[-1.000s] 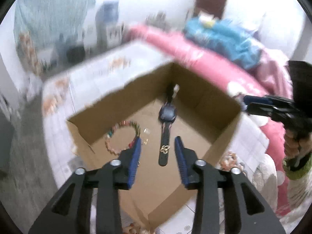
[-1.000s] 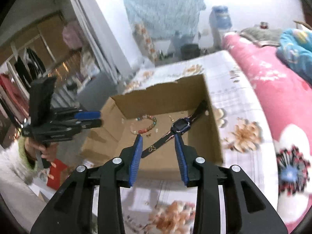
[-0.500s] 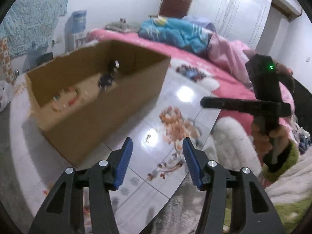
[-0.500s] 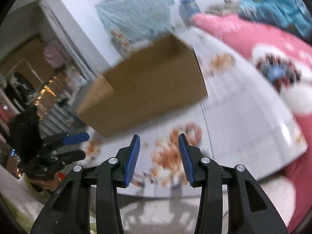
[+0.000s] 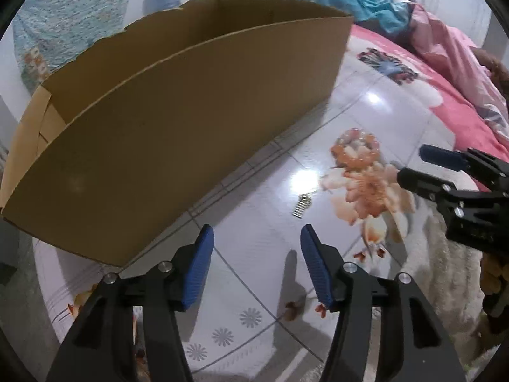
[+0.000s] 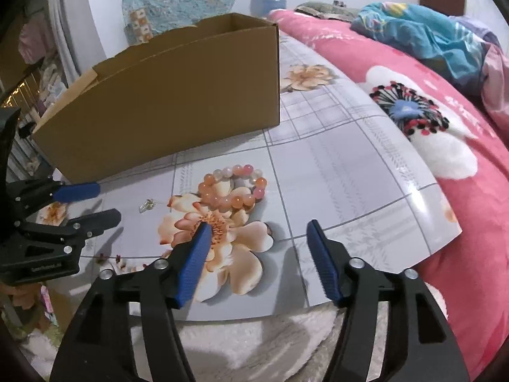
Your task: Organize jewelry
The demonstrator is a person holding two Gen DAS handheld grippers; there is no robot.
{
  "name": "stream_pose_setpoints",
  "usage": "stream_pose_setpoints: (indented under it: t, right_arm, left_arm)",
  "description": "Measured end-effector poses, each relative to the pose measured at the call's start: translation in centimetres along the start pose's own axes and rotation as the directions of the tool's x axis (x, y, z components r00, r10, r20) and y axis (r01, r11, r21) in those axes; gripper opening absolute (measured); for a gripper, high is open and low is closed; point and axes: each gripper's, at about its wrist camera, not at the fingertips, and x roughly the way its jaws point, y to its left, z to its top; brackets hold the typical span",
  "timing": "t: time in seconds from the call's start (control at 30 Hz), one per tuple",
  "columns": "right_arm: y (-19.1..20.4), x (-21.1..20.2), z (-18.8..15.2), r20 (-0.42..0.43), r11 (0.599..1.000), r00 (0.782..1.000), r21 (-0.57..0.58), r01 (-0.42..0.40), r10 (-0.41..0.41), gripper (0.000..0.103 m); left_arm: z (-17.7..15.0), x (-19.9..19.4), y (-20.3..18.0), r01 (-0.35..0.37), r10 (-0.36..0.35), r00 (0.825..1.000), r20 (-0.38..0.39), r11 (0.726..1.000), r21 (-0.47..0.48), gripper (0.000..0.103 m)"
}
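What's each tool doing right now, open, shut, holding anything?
Left tool: jaws opening, nothing between them; small silver earring lies ahead on the table.
Right tool: jaws opening, empty; peach bead bracelet lies ahead, untouched.

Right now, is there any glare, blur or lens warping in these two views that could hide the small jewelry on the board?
Left wrist view: bright glare patch on the glossy board beside the small silver piece; fisheye bows the cardboard box edge. Right wrist view: sharp, even light, bead bracelet clear though blending with the flower print; soft tool shadows.
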Motion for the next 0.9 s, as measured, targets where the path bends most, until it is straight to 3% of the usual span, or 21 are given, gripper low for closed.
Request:
stream_pose_setpoints:
  t: [0.1,0.7,0.9]
  right_arm:
    - [-0.32,0.49,-0.60,-0.014,1.000,1.000,0.000,0.002,-0.002,0.063]
    - [-0.67,0.40,-1.21,-0.027,1.000,1.000,0.017,-0.001,0.001,0.063]
    - [-0.97,0.42,-1.00,-0.023,1.000,1.000,0.021,-0.002,0.002,0.063]
  left_arm:
    - [-0.13,0.05,-0.01,-0.024,0.024,1.000,-0.001,1.000,0.008,0.060]
    - [0.08,0.48,-0.13,-0.055,0.056,0.998,-0.014,0.998,0.009,0.061]
    - [0.10,0.11,-0.18,-0.015,0.014,0.999,0.032,1.000,0.018,0.061]
